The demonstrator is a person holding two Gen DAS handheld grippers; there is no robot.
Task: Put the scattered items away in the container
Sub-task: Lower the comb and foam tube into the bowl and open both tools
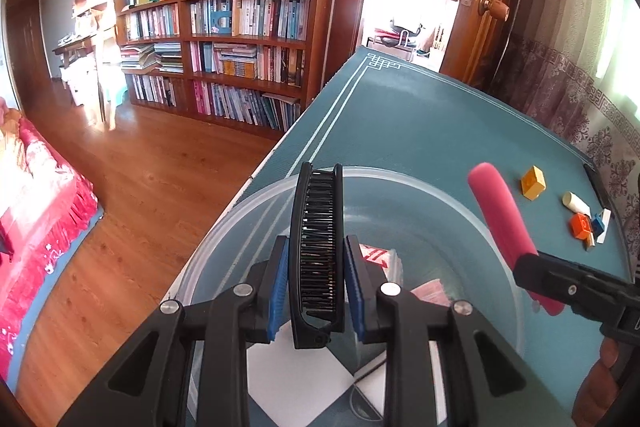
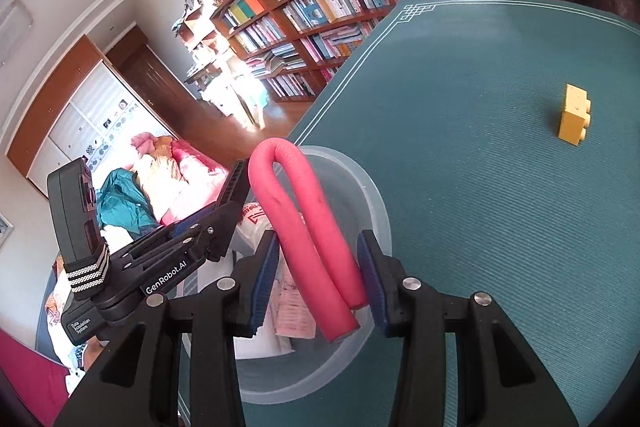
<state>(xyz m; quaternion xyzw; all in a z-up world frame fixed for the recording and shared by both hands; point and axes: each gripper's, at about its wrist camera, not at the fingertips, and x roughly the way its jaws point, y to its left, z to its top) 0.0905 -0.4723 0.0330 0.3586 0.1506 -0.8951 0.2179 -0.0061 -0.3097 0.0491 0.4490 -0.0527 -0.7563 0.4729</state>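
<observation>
Over the clear plastic bowl on the teal table: left tongs clamped on a black folding comb, bristles facing up; right tongs gripping a pink foam roller bent double. Yellow block off alone on the table.

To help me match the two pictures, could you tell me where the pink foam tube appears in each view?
Left wrist view: the foam tube slants at right, held by the right gripper over the tub's rim.
Right wrist view: the tube, bent double, sits centre between the fingers.
Shared landmark: the yellow block on the green mat.
</observation>
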